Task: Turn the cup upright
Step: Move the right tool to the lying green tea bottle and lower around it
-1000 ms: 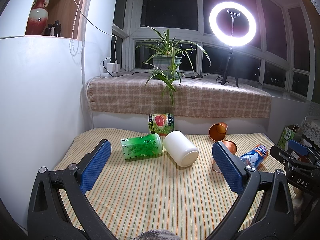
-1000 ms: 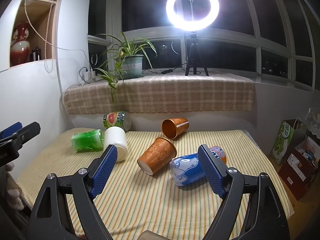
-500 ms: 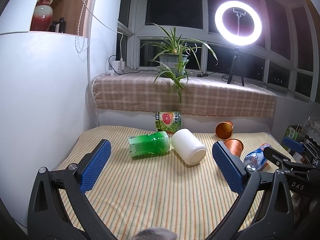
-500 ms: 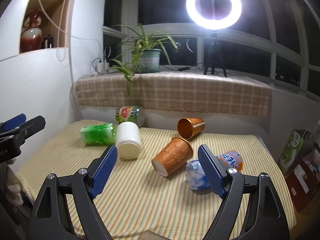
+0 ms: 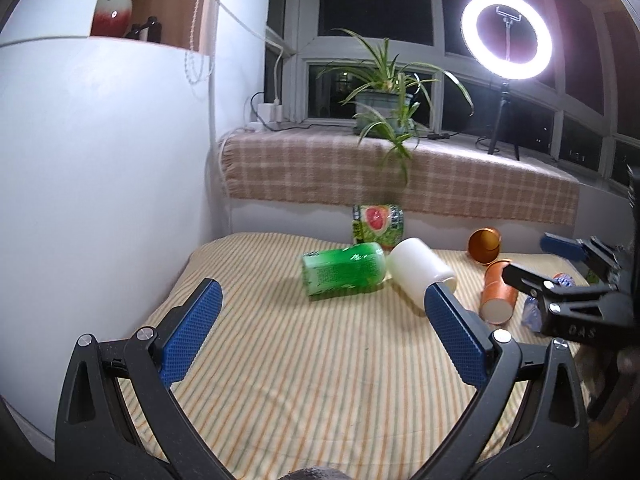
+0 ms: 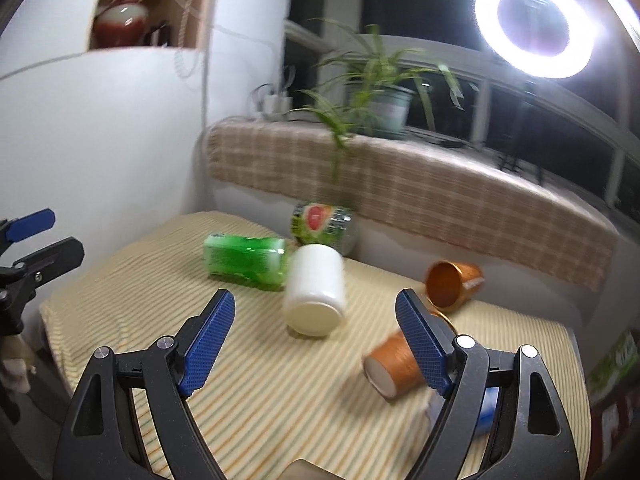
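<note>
Where windows darken, striped cloth (image 5: 304, 376) covers table.

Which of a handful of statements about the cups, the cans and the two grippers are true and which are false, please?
1. The white cup lies on its side. True.
2. The right gripper is shut on an orange cup. False: it is open and holds nothing.
3. The green can stands upright. False: it lies on its side beside the white cup.
4. Two orange cups, the far one and the near one, lie tipped over. True.
5. The left gripper is open. True.
</note>
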`<state>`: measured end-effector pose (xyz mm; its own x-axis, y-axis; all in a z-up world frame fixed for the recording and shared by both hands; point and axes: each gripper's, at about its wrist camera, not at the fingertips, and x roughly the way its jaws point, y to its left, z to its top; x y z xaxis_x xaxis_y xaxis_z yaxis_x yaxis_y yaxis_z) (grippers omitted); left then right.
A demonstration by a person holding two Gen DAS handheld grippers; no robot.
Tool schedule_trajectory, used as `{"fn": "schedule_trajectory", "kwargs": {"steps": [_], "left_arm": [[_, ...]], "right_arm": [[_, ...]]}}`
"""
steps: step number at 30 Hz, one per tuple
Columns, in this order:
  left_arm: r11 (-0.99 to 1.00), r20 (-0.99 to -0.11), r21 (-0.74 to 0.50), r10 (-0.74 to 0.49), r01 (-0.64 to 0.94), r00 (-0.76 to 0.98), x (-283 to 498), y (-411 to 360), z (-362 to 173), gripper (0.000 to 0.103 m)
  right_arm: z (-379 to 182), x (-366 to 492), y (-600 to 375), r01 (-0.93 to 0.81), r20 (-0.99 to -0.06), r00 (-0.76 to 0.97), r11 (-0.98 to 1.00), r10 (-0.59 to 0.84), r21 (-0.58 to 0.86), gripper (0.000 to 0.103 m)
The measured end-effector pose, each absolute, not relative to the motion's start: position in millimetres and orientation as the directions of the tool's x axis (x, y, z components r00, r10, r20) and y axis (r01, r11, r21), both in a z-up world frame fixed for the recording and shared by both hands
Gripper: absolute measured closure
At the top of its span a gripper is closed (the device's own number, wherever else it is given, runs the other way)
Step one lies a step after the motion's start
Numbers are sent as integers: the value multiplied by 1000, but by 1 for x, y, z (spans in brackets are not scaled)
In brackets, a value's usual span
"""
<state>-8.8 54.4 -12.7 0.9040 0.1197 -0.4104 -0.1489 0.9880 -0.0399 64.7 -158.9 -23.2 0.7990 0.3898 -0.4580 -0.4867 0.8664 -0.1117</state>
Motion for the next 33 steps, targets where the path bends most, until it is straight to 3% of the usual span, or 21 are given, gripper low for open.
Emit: {"fn": "schedule_trajectory", "kwargs": {"steps": [12,16,22,33], "left_arm": [[976,-461,-51,166,-213,872,-20,88,-31,0],[972,-481,-60,171,-227,860,-22,98,-37,0],[962,-502,-81,187,-261,844,-25,115,-44,0],[941,-541,-110,213,-319,814,-18,141,-59,0]], "right_arm": [[-36,112,-73,-765,-617,615,560,491,-318,20],[-43,131,-49,-818,-676,551,475,490,-323,20],[-63,165,-10,-870,-772,482,326,413,-369,20],[-100,199,34,-877,-837,477,89,266,-472,20]]}}
